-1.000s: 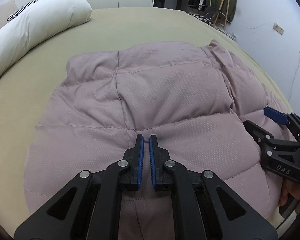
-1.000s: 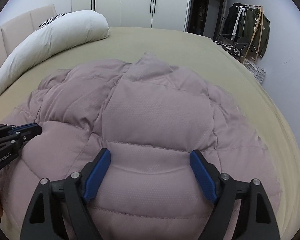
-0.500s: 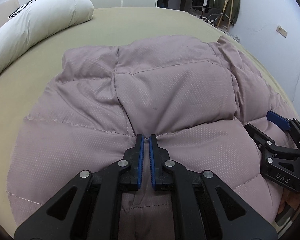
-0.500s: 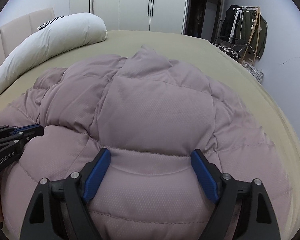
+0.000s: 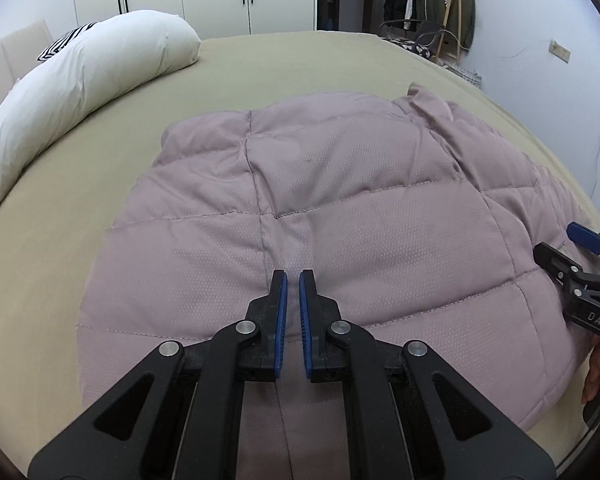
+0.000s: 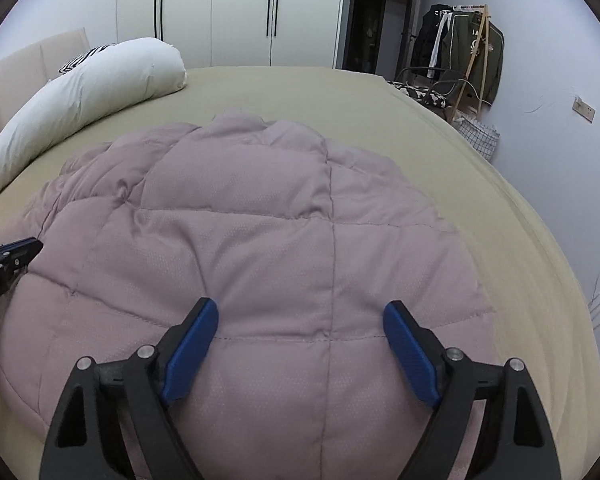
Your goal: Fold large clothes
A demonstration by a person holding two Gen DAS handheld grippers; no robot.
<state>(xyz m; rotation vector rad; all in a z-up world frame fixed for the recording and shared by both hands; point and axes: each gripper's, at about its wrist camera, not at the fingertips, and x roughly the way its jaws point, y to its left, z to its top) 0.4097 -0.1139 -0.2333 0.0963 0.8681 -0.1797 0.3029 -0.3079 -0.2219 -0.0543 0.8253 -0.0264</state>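
Note:
A mauve quilted puffer garment (image 5: 340,208) lies spread on the olive bed (image 5: 260,68); it also fills the right wrist view (image 6: 260,248). My left gripper (image 5: 293,280) hovers just over its near middle, the blue pads nearly together with a thin gap; I see no fabric between them. My right gripper (image 6: 300,316) is wide open above the garment's near part, and also shows at the right edge of the left wrist view (image 5: 568,248). The left gripper's tip shows at the left edge of the right wrist view (image 6: 16,250).
A long white pillow (image 5: 80,80) lies at the bed's far left by the headboard (image 6: 20,68). White wardrobes (image 6: 240,8) stand behind. A clothes rack with dark jackets (image 6: 468,44) and a chair stand at the far right by the wall.
Both grippers have pulled back and risen from the garment. The garment now lies flatter and further out on the bed. The right gripper stays open; the left pads stay close.

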